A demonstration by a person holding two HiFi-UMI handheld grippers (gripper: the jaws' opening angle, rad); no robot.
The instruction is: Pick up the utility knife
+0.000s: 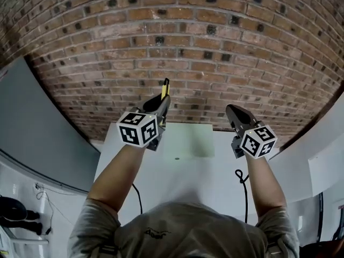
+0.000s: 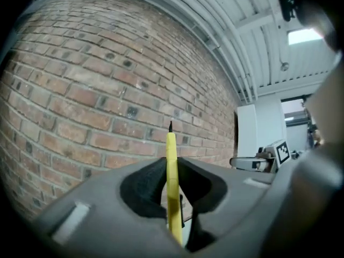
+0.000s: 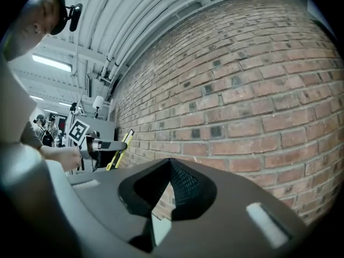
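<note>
Left claw [image 1: 163,105] grips the slim yellow utility knife [image 2: 171,160], raised clear above the white counter's [image 1: 183,181] far edge. Right claw [image 3: 170,166] is closed on nothing. I judge the pick-up done; next needs only a steady hold.

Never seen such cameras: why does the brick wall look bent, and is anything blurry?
Head view: wide lens bows the brick wall into an arch. Left gripper view: utility knife fairly crisp, nearby left gripper soft. Right gripper view: wall bent too, corners black.

Left gripper [image 1: 163,104] tight on utility knife [image 2: 172,190], right gripper [image 3: 171,162] with fingers [image 3: 186,185] together
</note>
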